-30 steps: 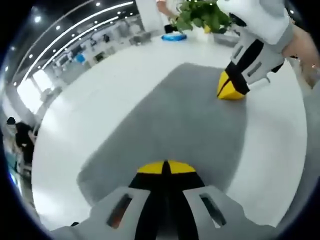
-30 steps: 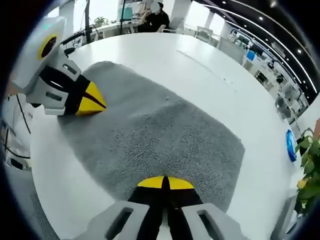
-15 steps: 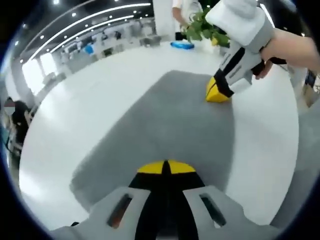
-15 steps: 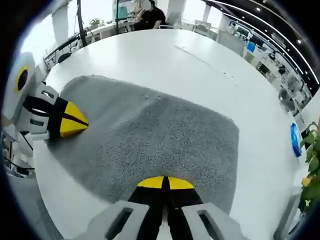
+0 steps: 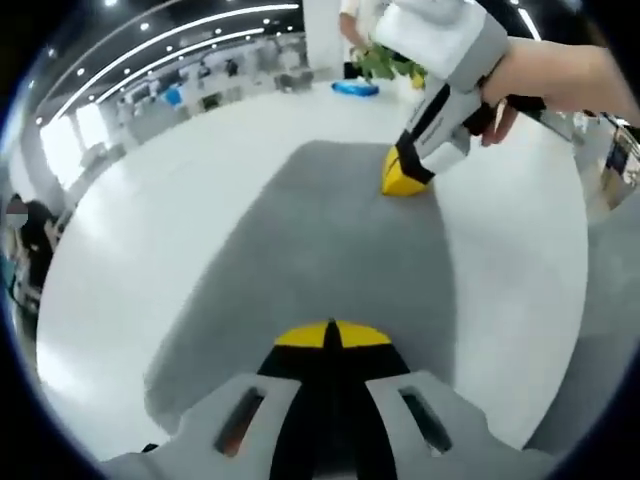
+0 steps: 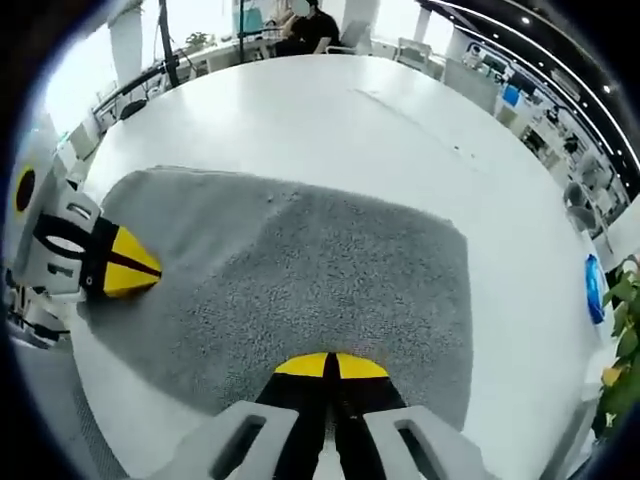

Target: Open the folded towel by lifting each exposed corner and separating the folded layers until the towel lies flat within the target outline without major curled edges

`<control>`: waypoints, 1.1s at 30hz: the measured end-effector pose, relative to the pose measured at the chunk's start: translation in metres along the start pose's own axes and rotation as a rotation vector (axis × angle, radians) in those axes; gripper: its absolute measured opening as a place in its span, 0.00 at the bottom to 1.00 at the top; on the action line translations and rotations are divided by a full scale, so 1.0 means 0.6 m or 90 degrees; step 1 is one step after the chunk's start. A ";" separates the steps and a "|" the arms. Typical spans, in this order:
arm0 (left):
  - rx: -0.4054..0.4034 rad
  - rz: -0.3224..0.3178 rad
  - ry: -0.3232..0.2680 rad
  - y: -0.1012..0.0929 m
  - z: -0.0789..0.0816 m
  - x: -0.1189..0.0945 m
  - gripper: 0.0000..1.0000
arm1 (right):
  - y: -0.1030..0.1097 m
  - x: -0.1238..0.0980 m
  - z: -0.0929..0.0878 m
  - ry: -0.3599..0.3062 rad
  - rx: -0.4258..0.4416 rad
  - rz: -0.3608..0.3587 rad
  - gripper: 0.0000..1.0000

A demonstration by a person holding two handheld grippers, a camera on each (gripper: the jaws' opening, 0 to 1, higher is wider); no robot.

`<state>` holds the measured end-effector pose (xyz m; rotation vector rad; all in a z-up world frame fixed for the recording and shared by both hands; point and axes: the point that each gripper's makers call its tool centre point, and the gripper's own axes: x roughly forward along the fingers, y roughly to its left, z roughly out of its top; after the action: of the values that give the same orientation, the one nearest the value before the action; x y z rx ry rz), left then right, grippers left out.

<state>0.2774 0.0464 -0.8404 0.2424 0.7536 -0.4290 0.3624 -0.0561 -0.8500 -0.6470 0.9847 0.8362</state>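
One grey terry towel [image 6: 320,280] lies spread on the round white table [image 6: 330,120], its long axis running from one gripper to the other. Two yellow-tipped grippers work it: the left gripper [image 5: 331,335] is pinched shut on the towel's near edge, and the right gripper [image 6: 330,365] is clamped on the opposite end. The left gripper view adds a person's hand [image 5: 555,75], a blue dish [image 5: 355,88] and a green plant [image 5: 385,62].
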 end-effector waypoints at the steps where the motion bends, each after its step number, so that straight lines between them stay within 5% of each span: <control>1: 0.009 0.000 0.003 -0.002 0.000 0.000 0.01 | -0.001 0.000 0.000 0.002 0.001 0.001 0.00; 33: 0.040 -0.095 -0.004 -0.110 0.000 -0.007 0.01 | -0.004 0.010 0.017 0.044 -0.141 -0.008 0.00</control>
<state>0.2444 -0.0108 -0.8412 0.2447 0.7558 -0.5952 0.3710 -0.0475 -0.8511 -0.8754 0.9570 0.9251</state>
